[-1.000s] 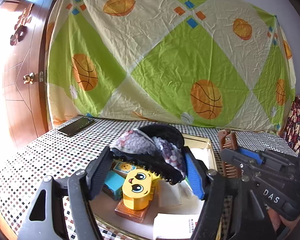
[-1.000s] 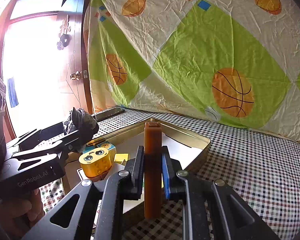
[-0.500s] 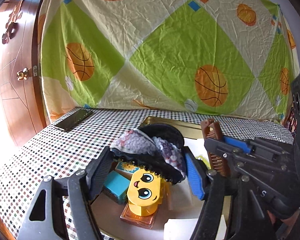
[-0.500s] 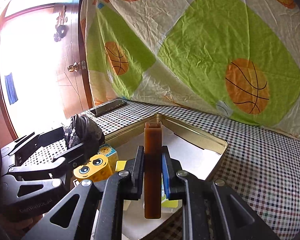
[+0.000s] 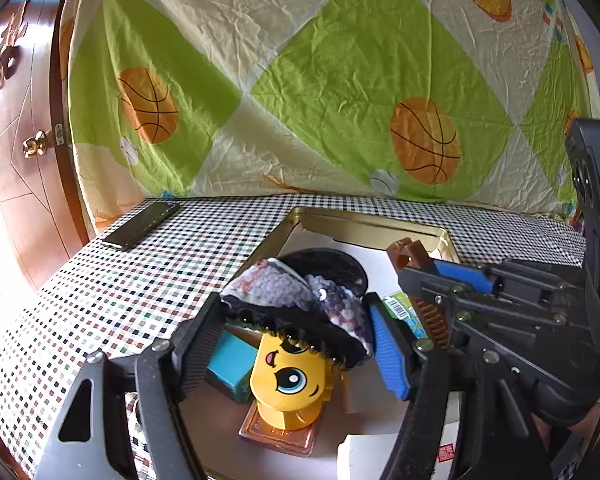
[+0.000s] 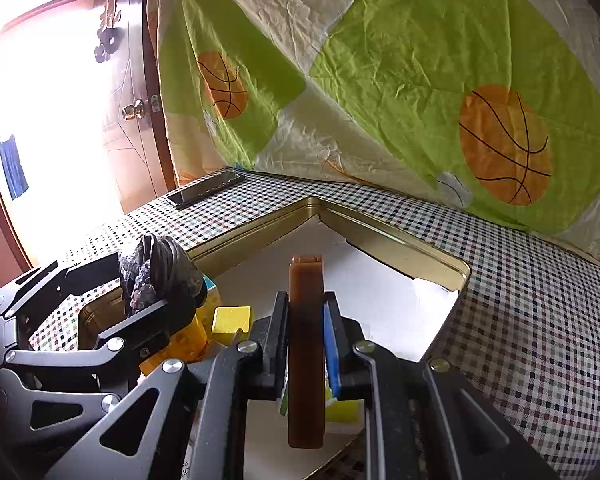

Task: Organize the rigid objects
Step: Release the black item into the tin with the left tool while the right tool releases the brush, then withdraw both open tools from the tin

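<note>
A dark hair clip (image 5: 292, 296) with grey-purple sequins and black teeth sits between the pads of my left gripper (image 5: 296, 316), which is shut on it above the near left part of the gold tin tray (image 5: 364, 220). A brown comb (image 6: 306, 360) stands upright on edge in my right gripper (image 6: 305, 308), shut on it over the tray's white paper lining. In the left wrist view the comb (image 5: 406, 250) and right gripper (image 5: 424, 276) sit just right of the clip. In the right wrist view the left gripper (image 6: 152, 284) with the clip (image 6: 156, 264) is at left.
Inside the tray lie a yellow toy block with a face (image 5: 288, 380) on a flat amber box, a teal block (image 5: 228, 364), a small yellow cube (image 6: 230, 318) and white cards. A phone (image 5: 140, 226) lies on the checked tablecloth at far left. A hanging sheet backs the table; a wooden door stands left.
Both grippers have moved forward over the tray and tipped a little downward, each keeping its hold. The comb is now over the paper lining, closer beside the clip.
</note>
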Motion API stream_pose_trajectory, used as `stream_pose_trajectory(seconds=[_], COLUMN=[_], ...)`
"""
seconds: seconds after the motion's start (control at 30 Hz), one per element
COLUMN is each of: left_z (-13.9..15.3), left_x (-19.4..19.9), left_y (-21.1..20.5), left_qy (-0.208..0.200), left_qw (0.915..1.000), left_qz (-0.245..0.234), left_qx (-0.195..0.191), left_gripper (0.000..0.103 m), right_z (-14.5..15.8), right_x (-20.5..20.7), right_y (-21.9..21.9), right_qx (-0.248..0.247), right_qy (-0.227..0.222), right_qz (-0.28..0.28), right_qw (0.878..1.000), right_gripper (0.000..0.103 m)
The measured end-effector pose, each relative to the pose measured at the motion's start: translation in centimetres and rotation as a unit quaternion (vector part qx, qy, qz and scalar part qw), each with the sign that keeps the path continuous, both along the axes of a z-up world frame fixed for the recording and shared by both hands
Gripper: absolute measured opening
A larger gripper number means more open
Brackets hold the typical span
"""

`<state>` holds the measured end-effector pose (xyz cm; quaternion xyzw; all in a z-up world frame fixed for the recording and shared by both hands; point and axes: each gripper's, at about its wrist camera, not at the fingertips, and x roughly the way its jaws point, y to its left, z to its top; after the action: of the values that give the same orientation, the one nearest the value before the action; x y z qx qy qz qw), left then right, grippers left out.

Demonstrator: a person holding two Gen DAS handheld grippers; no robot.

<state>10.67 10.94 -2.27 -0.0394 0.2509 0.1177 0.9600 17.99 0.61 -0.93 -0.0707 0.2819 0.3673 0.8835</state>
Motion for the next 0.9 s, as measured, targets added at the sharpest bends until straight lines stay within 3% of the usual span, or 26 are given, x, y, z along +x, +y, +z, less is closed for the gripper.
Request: stream_pose_trajectory(seconds=[0.17, 0.23, 0.3, 0.47, 0.53, 0.73, 0.9], left_z=[-0.2, -0.1, 0.1, 0.8, 1.1, 2.9, 4.4], left_x=[0.2, 0.2, 0.1, -0.7, -1.2, -3.6, -5.8], left_y=[0.2, 0.2, 0.2, 0.7, 0.8, 0.7, 0.9], left_qy=[0.004, 0.004, 0.000, -0.016, -0.025, -0.053, -0.072], left_qw=[1.0000, 1.0000, 0.9999, 0.9996, 0.9993, 0.9982, 0.9971], left_qz=[0.002, 0.004, 0.009, 0.023, 0.027, 0.027, 0.026], left_qx=[-0.002, 0.002, 0.005, 0.002, -0.001, -0.001, -0.003], left_gripper=[0.070, 0.070, 0.074, 0.099, 0.103, 0.103, 0.103], right_z=[0.2, 0.4, 0.5, 0.8, 1.0, 2.9, 4.8], right_x=[-0.1, -0.3, -0.3, -0.2, -0.6, -2.9, -5.2], right_y=[0.0, -0.2, -0.7, -2.1, -2.7, -4.3, -4.9], right_qx=[-0.002, -0.002, 0.004, 0.027, 0.038, 0.063, 0.069], right_qy=[-0.006, -0.015, -0.016, -0.010, -0.007, -0.029, -0.055], right_qz=[-0.002, -0.014, -0.023, -0.041, -0.045, -0.059, -0.053], right_qw=[1.000, 1.000, 1.000, 0.999, 0.998, 0.996, 0.995], right_gripper=[0.019, 0.028, 0.036, 0.053, 0.061, 0.078, 0.081])
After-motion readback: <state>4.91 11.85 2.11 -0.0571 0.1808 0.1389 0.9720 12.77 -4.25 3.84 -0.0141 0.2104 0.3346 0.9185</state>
